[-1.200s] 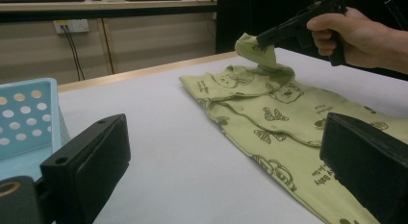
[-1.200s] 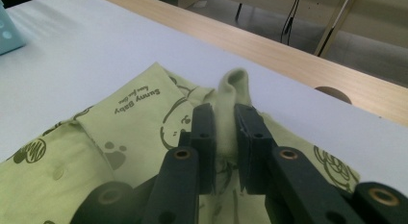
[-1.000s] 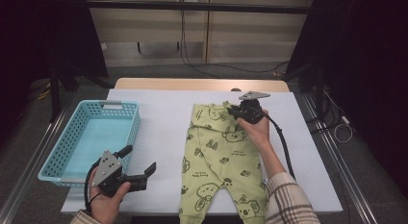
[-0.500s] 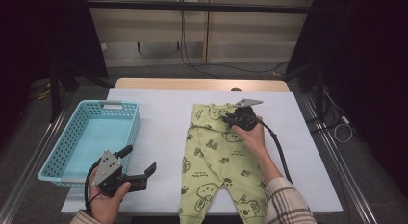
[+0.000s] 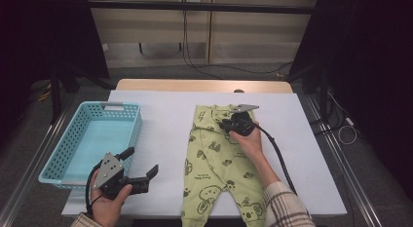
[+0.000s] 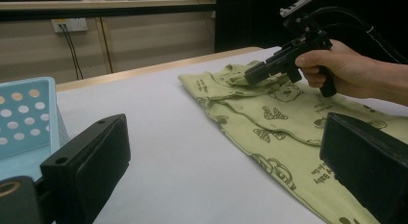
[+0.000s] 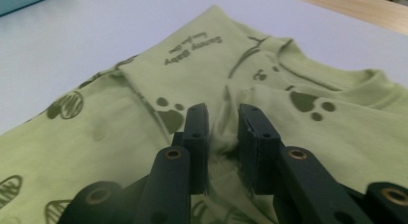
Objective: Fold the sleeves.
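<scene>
A light green baby garment (image 5: 214, 163) with dark animal prints lies flat on the white table, collar end away from me. My right gripper (image 5: 222, 124) rests low on its upper part. In the right gripper view its jaws (image 7: 223, 111) stand a narrow gap apart and have just been opening a little, with a pinched ridge of the green cloth (image 7: 120, 113) filling the gap. My left gripper (image 5: 142, 161) is held open near the table's front left edge, nothing between its jaws. In the left gripper view that gripper (image 6: 226, 156) faces the garment (image 6: 288, 118) and the right gripper (image 6: 250, 75).
A light blue perforated basket (image 5: 122, 110) stands at the table's left, its wall close beside the left gripper (image 6: 29, 113). A black cable trails from the right gripper across the table's right half. Bare white table lies between basket and garment.
The right hand has sunk and shifted slightly left, bringing its gripper down onto the garment's upper part. The left hand has kept still.
</scene>
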